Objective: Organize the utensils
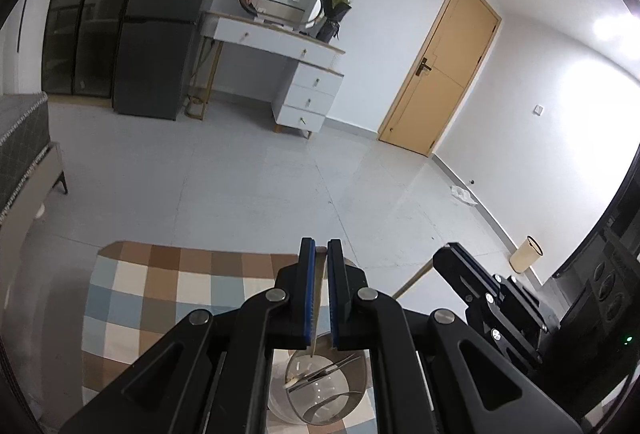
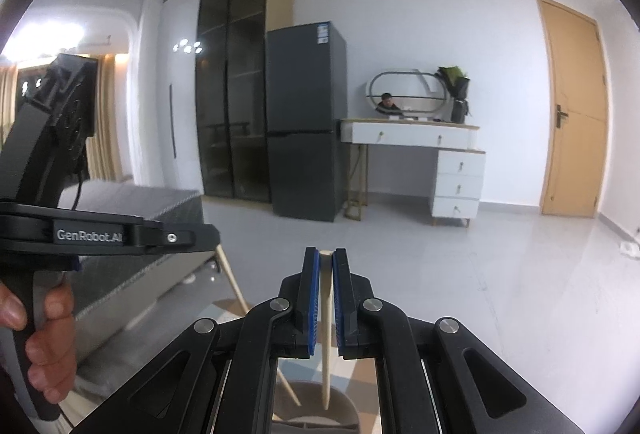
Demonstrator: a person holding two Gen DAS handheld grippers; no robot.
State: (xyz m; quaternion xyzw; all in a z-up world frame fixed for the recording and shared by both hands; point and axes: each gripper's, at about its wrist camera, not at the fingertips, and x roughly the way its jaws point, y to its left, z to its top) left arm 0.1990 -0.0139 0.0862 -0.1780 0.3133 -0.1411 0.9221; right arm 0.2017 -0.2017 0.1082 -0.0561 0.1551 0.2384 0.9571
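Left gripper [image 1: 321,254] over the checked cloth [image 1: 160,298], a thin flat utensil [image 1: 317,298] upright between its jaws. Below it, the holder [image 1: 326,386] stands on the cloth with utensils lying inside. Right gripper [image 2: 326,258] just to its right, a stick [image 2: 327,314] between the jaws, tip hanging over the holder's rim. Behind, across the floor: cabinet, fridge [image 2: 306,121], dressing table [image 2: 416,137], door [image 2: 576,109], left to right.

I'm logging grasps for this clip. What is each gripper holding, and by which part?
Left gripper: a thin flat metal utensil, clamped at its upper end. Right gripper: a wooden chopstick, also clamped near its top end.
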